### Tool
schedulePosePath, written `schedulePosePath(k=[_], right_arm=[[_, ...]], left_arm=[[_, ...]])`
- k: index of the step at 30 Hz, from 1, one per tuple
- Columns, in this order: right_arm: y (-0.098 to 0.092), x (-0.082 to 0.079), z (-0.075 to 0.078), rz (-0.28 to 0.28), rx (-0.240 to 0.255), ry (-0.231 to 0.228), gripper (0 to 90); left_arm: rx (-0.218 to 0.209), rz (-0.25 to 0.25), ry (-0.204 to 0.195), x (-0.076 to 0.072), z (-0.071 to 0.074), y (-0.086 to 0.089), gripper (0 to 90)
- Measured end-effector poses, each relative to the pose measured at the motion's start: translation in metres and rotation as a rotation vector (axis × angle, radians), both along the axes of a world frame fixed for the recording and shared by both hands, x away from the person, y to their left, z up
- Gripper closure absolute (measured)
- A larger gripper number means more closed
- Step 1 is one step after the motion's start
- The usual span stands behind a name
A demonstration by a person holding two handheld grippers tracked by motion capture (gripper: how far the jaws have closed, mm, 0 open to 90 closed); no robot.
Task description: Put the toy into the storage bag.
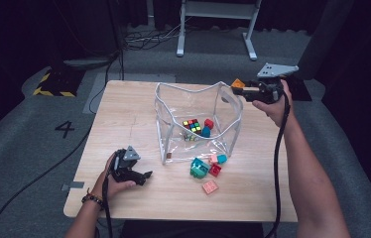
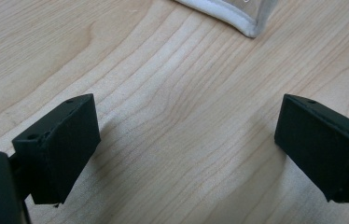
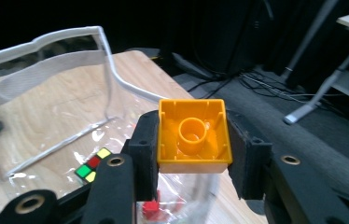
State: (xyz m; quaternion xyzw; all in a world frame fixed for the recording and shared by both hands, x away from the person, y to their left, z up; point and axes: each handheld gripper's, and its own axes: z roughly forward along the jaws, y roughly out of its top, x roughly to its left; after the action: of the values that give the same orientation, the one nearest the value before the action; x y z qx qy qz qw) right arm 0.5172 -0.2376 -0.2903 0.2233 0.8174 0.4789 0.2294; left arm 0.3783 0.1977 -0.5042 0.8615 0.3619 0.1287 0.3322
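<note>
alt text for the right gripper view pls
The right gripper clamps an orange toy brick, hollow underside toward the camera, above a clear open pouch on a wooden table. A colour cube lies inside the pouch.

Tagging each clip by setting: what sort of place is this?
Probably a lab or recording studio: a lone wooden table on grey carpet, black curtains around, floor cables, and a hazard-striped marker.

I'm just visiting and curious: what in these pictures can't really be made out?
- Orange block: its studded top faces away in the right gripper view; the right claw covers its sides.
- Puzzle cube: the claw's black body hides most of it there.
- Small piece beside the cube, high view: too small, blurred by the clear bag.
- Left claw: the bag's corner is cut off by the top edge.
</note>
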Motion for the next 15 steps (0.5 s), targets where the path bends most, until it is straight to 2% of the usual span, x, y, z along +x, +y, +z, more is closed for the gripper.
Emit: schedulePosePath(k=[4, 6, 15], right_arm=[[0.011, 0.003, -0.003, 0.032, -0.019, 0.01, 59.1], [0.017, 0.005, -0.005, 0.054, -0.048, 0.0, 59.1], [0.04, 0.014, -0.008, 0.129, -0.13, 0.029, 59.1]], left_arm=[[-0.002, 0.0, 0.004, 0.0, 0.0, 0.0, 6.9], [-0.001, -0.001, 0.003, 0.0, 0.0, 0.0, 6.9], [-0.001, 0.0, 0.001, 0.0, 0.0, 0.0, 6.9]])
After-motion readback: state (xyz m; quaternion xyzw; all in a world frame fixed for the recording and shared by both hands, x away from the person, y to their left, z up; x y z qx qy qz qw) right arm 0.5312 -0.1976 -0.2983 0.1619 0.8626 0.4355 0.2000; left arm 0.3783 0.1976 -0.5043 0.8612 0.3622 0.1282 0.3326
